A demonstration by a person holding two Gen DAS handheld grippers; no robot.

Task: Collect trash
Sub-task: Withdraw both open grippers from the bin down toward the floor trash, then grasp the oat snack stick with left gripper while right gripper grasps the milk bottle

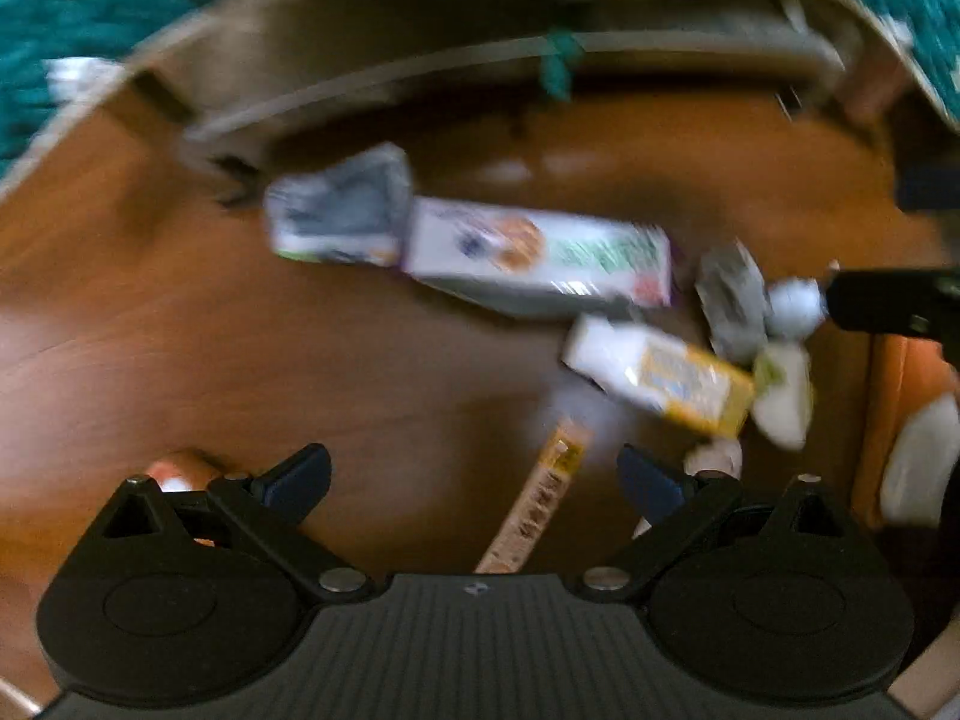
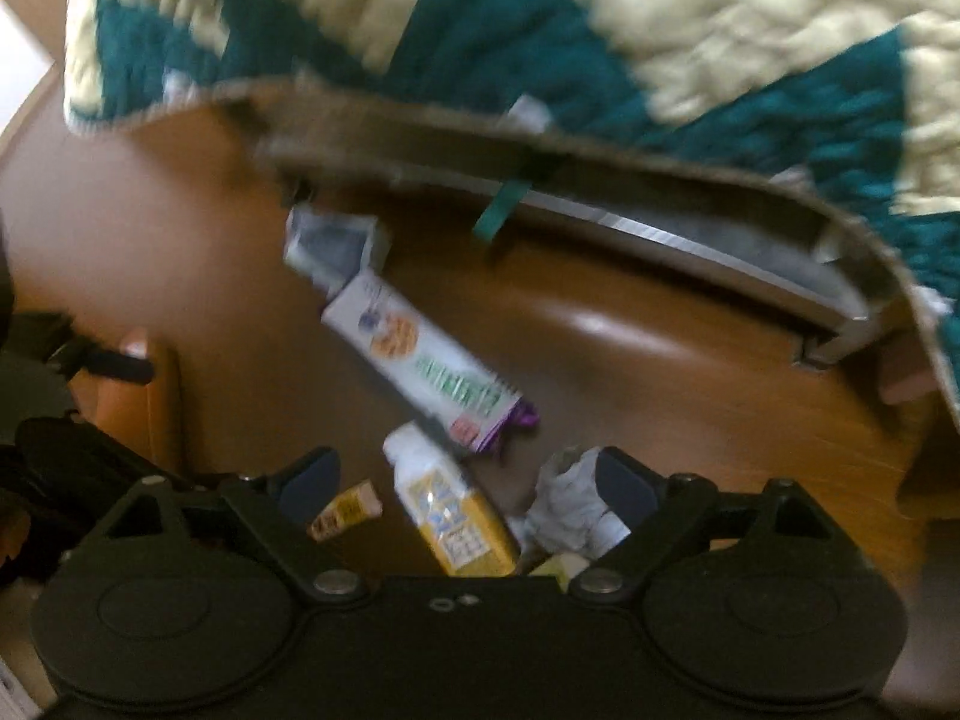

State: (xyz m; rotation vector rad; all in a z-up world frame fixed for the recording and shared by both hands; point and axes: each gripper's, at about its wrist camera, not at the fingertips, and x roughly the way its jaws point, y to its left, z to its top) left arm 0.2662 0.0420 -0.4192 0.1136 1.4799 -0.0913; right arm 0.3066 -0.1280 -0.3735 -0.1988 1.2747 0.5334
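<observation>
Trash lies scattered on the brown wooden floor [image 1: 180, 330]. In the left wrist view I see a long white box [image 1: 540, 255], a grey crumpled wrapper [image 1: 342, 210], a yellow and white carton [image 1: 660, 375], a thin orange wrapper strip [image 1: 540, 504] and crumpled white paper [image 1: 780, 396]. My left gripper [image 1: 474, 480] is open and empty above the orange strip. In the right wrist view my right gripper [image 2: 468, 480] is open and empty over the yellow carton [image 2: 450, 510], the orange strip [image 2: 345, 510] and crumpled paper [image 2: 570, 504]. The white box [image 2: 426, 366] lies beyond.
A bed frame edge [image 2: 660, 234] with a teal and cream quilt [image 2: 600, 30] runs along the back. An orange bin [image 2: 138, 402] stands left in the right wrist view, and it shows at the right of the left wrist view [image 1: 894, 420]. The other gripper [image 1: 894, 300] reaches in from the right.
</observation>
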